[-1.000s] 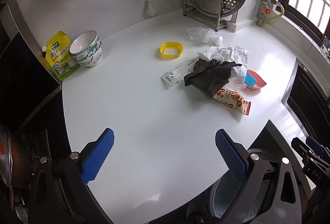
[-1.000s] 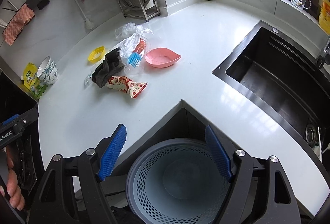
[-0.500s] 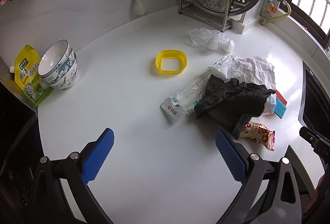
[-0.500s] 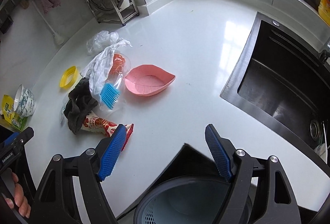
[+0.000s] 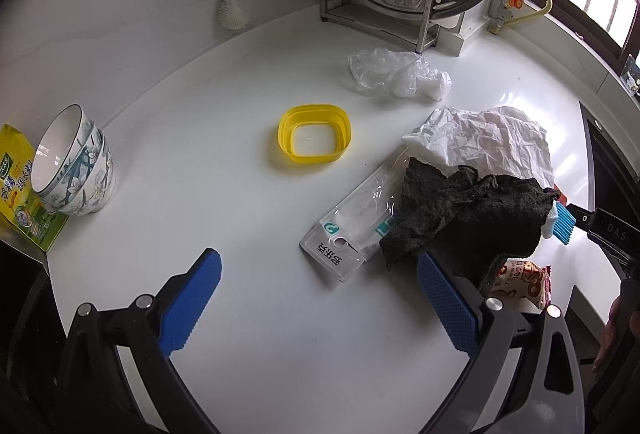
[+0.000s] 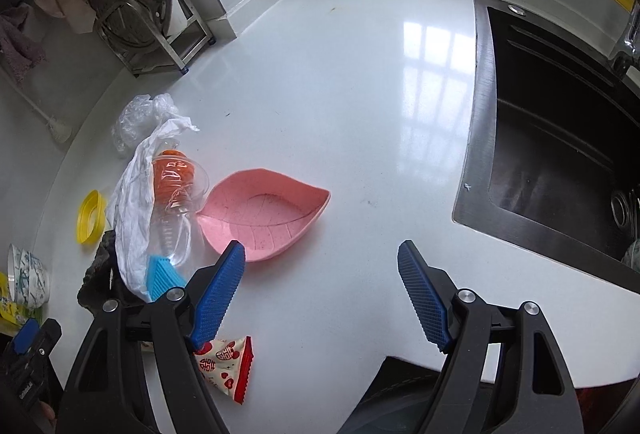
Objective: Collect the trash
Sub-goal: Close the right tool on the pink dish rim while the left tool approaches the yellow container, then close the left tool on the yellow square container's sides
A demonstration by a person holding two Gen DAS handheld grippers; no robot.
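We hold the left gripper (image 5: 318,298) above the white tabletop (image 5: 224,202), its jaws spread wide with nothing between them, and the right gripper (image 6: 322,298) the same, wide open and gripping nothing. In the left view the trash lies in a loose heap ahead and to the right: a clear wrapper (image 5: 352,218) flat on the tabletop, its far end tucked under a dark rag (image 5: 460,218); a crumpled white bag (image 5: 488,142) behind the rag and touching it; a snack packet (image 5: 524,282) poking out from under the rag's near edge, just beside the left gripper's right finger. A clear plastic bag (image 5: 396,74) sits farther back, near the foot of a metal rack (image 5: 380,14), apart from the heap. A yellow ring (image 5: 314,134) lies alone between the heap and 2 stacked bowls (image 5: 72,166), which stand on their side at the left edge against a yellow pouch (image 5: 20,190). In the right view a pink leaf-shaped dish (image 6: 264,214) sits just ahead of the left finger, touching a clear cup (image 6: 180,190) lying on its side with what looks like an orange cup nested inside it. A blue brush (image 6: 162,274) lies by the cup's mouth. The sink (image 6: 560,138) is to the right.
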